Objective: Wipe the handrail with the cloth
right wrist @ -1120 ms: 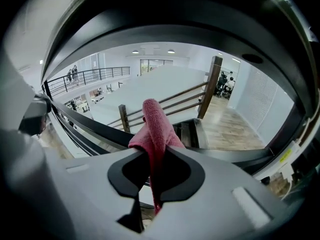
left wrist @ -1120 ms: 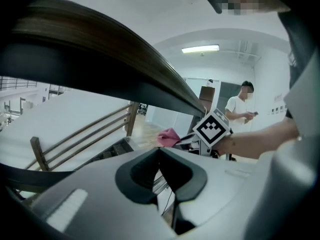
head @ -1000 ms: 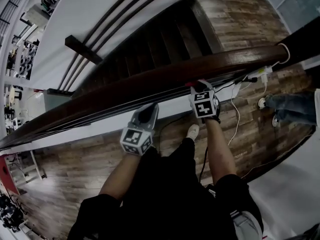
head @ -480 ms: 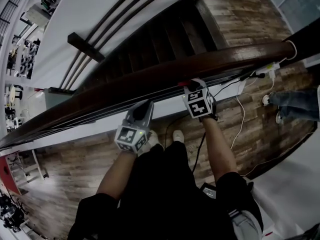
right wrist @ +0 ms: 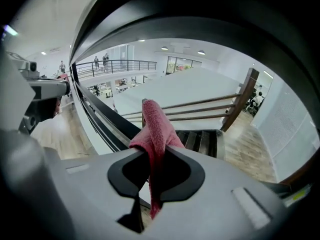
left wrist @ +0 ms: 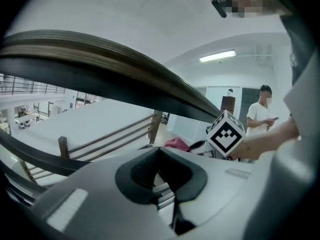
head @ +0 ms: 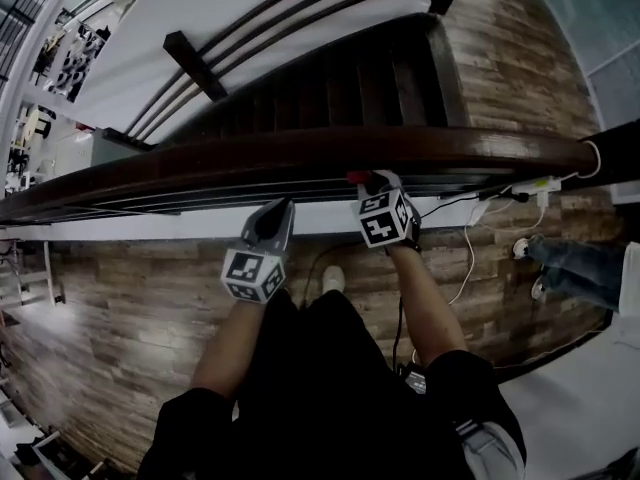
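A dark brown handrail (head: 300,153) runs across the head view from left to right. My right gripper (head: 372,181) is up against its near side, shut on a red cloth (head: 358,178) that touches the rail. In the right gripper view the cloth (right wrist: 156,129) stands up out of the jaws, with the handrail (right wrist: 200,29) arching just above. My left gripper (head: 277,211) hovers below the rail to the left, jaws together and holding nothing. Its own view has the handrail (left wrist: 100,69) overhead and the left gripper (left wrist: 162,184) beneath it.
Dark stairs (head: 350,83) drop away beyond the rail. A white ledge (head: 150,230) runs under it. A white power strip with cables (head: 530,186) lies on the wood floor at right, near another person's legs (head: 575,268). A person in a white shirt (left wrist: 257,116) stands farther off.
My right gripper has slid left along the handrail with the cloth, away from the rail's right end. The left gripper moved left with it, and the head view swung.
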Motion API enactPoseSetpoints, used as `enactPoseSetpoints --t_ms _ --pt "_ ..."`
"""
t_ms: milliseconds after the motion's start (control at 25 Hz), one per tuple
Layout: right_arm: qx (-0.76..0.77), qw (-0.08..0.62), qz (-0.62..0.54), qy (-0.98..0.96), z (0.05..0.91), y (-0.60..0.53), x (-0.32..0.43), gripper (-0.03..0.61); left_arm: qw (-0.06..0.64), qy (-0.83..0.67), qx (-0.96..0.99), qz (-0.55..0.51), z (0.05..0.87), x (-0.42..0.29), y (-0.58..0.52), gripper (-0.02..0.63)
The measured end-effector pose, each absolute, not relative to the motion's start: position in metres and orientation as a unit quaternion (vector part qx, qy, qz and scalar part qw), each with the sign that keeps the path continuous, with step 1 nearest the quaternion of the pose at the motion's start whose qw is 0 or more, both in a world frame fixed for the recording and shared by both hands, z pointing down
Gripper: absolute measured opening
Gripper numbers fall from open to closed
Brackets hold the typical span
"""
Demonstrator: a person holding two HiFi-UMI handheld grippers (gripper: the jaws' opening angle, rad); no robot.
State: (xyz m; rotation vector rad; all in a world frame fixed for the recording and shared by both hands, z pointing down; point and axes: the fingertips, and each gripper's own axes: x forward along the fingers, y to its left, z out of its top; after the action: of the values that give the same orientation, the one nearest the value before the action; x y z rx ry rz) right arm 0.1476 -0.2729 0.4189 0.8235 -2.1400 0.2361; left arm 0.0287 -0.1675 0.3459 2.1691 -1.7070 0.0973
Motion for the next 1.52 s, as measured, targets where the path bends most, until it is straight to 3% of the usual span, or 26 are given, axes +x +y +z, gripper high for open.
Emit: enactPoseSetpoints --t_ms 1520 --pt "0.333 0.414 0.068 -0.845 0.421 -0.213 -0.018 0.04 0.219 -0.595 0.773 0.029 0.362 -0.132 -0.131 0.0"
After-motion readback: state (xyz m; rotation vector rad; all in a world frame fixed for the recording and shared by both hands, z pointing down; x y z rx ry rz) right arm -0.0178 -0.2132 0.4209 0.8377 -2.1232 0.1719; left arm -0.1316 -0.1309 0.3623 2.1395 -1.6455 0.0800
